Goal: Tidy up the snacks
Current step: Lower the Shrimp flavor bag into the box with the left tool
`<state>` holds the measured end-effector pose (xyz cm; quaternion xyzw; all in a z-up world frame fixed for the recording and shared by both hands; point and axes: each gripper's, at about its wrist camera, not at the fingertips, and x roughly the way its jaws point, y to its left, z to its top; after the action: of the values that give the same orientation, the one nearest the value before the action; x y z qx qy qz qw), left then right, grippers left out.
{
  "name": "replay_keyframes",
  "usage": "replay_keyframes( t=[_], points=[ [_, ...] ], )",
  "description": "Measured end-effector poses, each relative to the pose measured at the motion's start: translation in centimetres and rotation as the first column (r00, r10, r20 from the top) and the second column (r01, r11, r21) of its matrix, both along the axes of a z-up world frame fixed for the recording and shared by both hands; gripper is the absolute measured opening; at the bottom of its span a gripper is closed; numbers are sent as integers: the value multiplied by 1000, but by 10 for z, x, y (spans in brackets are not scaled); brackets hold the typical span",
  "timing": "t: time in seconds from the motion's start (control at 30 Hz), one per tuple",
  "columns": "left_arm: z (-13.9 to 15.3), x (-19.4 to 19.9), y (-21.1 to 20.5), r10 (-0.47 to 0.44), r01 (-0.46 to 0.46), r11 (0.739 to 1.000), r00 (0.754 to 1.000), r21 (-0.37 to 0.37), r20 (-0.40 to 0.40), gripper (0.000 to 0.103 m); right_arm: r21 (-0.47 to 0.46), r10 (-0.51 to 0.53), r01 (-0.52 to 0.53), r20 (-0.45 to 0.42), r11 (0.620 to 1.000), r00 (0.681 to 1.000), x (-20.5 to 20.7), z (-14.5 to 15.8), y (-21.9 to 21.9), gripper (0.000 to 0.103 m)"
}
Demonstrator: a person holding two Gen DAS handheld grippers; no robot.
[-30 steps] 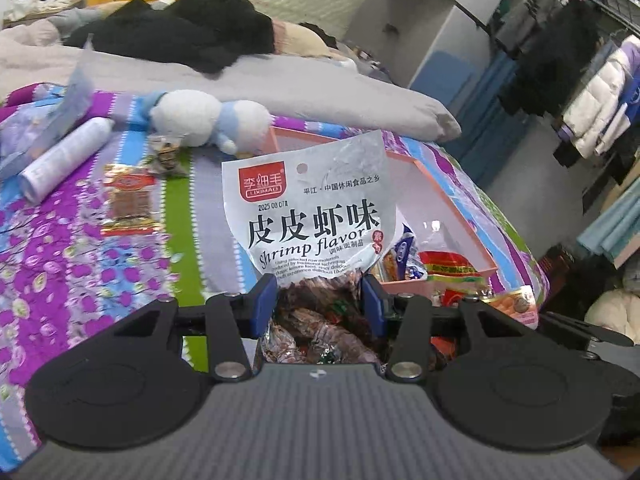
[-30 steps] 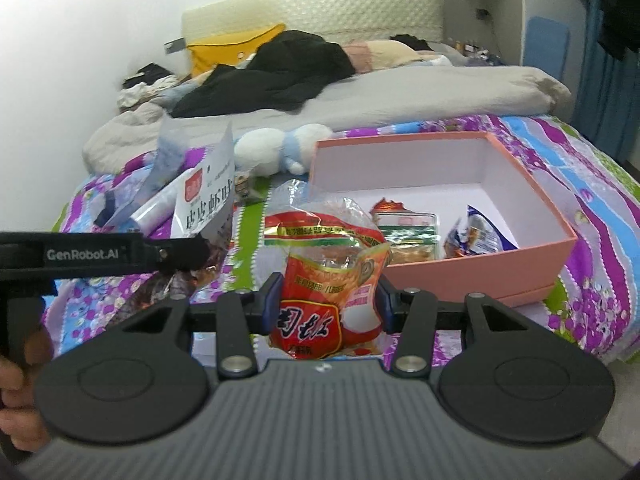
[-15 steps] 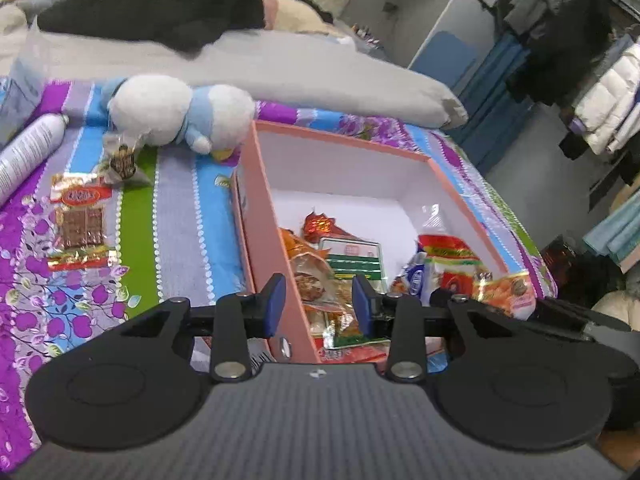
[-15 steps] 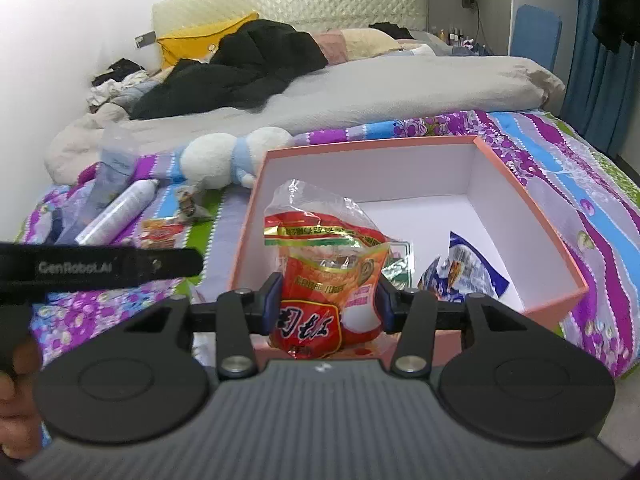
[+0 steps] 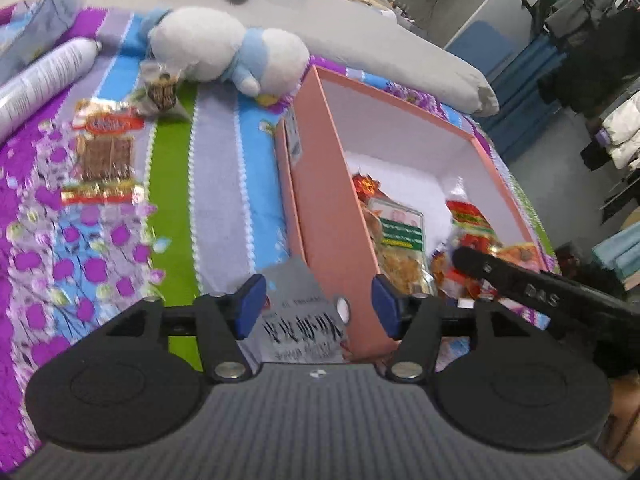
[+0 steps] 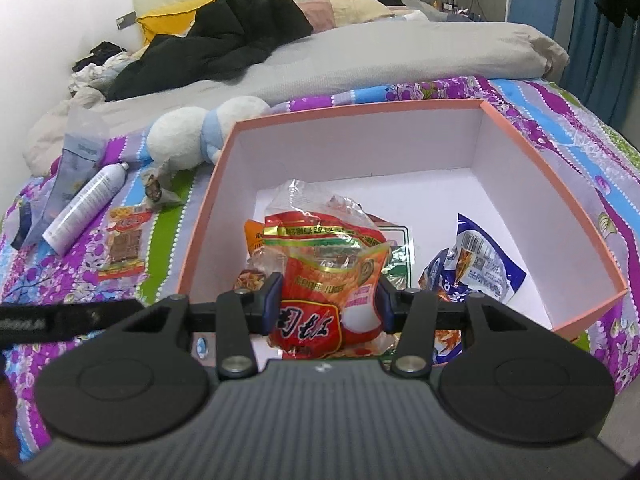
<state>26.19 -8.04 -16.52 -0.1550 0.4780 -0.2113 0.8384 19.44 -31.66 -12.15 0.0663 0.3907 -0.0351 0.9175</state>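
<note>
Looking through the left wrist view first: left hand-held gripper [image 5: 318, 306] has its blue pads apart, jaws have just been opening. White snack bag [image 5: 300, 320] with black lettering lies loose between them, pads not pressing on it as far as I can tell. It sits upside down against the outside of the pink box's [image 5: 332, 216] near wall, on the striped bedspread [image 5: 216, 184], not inside the box. Inside the box: a green-and-white packet [image 5: 400, 228] and some red wrappers. The other gripper's black finger [image 5: 520, 284] reaches in from the right over the box's near corner. Out on the bedspread: flat brown snack pack [image 5: 104, 152], small dark packet [image 5: 162, 94], white spray can [image 5: 40, 76], white-and-blue plush toy [image 5: 228, 48] touching the box's far corner. Picture is a bit blurred.

Right wrist view: right hand-held gripper [image 6: 328, 304] is clamped on a red snack bag [image 6: 324, 280], pads pressing both sides, bag upright with its clear top crumpled. It's held over the near left part of the open pink box [image 6: 552, 200]. Whether its bottom touches the box floor, can't tell. Blue-and-white packet [image 6: 476, 268] lies on the box floor to the right. Orange packet [image 6: 254, 240] is behind the red bag. Spray can [image 6: 86, 208], brown snack pack [image 6: 126, 244] and plush toy [image 6: 196, 140] are left of the box, on the bed.
</note>
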Motion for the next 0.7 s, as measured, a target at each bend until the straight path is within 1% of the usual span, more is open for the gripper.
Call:
replay_keyframes(
  t=[0.03,0.17,0.3,0.43,0.5,0.63,0.67,0.7],
  points=[
    [0,-4,0,3,-3,1000,1000,-7,-8,71,-1,2,-2,1,1000,1000,0,0,1,49],
    [-7,-20,-2,2,-5,999,998,-50,-61,73,1,4,-4,5,1000,1000,-2,1,0,49],
    [-25,-34,-18,-46,45,999,994,-13,-95,71,4,7,-7,6,1000,1000,-3,1,-1,49],
    [-53,-38,-37,-83,90,995,988,45,-131,57,0,12,-12,4,1000,1000,-6,-1,0,49],
    [-63,-40,-44,-98,110,990,986,83,-137,53,0,13,-13,5,1000,1000,-7,-2,0,49],
    [-61,-47,-49,-116,126,986,989,113,-90,45,-4,12,-12,9,1000,1000,-11,0,0,49],
    [-59,-49,-48,-111,120,986,990,113,-83,44,-4,13,-13,10,1000,1000,-12,0,0,49],
    [-57,-50,-45,-102,110,988,992,104,-78,41,-2,14,-14,10,1000,1000,-13,0,1,49]
  ],
)
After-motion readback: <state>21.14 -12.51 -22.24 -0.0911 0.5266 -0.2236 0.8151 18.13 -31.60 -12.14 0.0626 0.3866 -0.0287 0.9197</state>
